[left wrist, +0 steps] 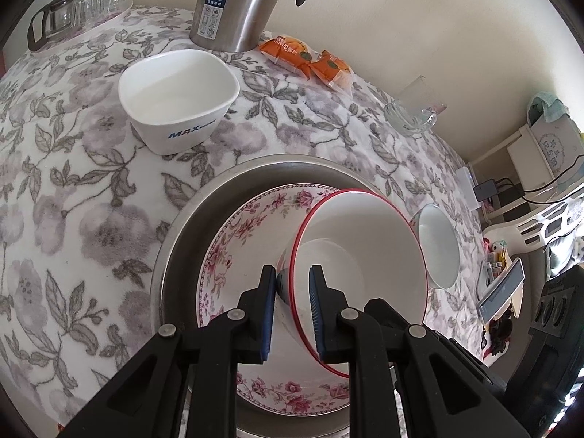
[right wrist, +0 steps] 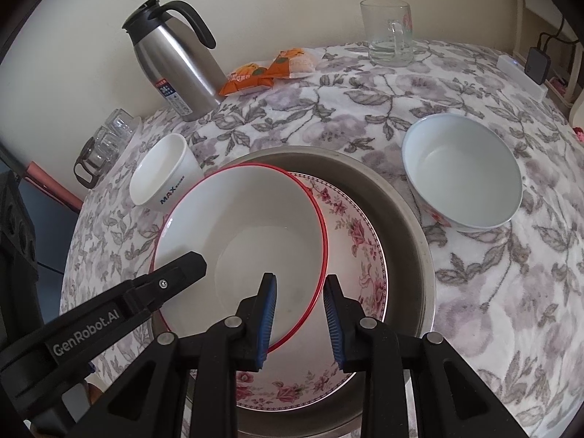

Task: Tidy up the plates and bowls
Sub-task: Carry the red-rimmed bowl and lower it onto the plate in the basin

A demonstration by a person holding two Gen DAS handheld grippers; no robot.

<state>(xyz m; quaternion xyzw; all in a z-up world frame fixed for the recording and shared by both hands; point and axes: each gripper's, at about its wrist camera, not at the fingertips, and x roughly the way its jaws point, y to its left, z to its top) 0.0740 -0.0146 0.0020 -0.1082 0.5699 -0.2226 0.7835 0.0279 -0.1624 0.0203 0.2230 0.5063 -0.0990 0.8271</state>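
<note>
Your left gripper (left wrist: 292,281) fingers clamp the tilted red-rimmed bowl (left wrist: 359,252) at lower centre; your right gripper (right wrist: 300,288) fingers straddle its rim unclamped, so it may slip onto the floral plate (right wrist: 365,255).

- Both views: soft, even daylight, moderately bright; no hard-edged shadows anywhere.
- Left wrist view: faint shadow beside the square white bowl (left wrist: 179,100) on the table (left wrist: 73,182); weak.
- Steel kettle (left wrist: 237,3) shows broad, dull reflections, no blown highlights.
- Red-rimmed bowl (right wrist: 241,252): pale sheen across its inside, mild glare only.
- Right wrist view: wall behind the glass mug (right wrist: 388,33) slightly hazy, low contrast.
- Strong fisheye bending; table curves like a dome, corners fall to black vignette.
- Centre sharp; far-edge clutter in the left view smeared, small, hard to read.
</note>
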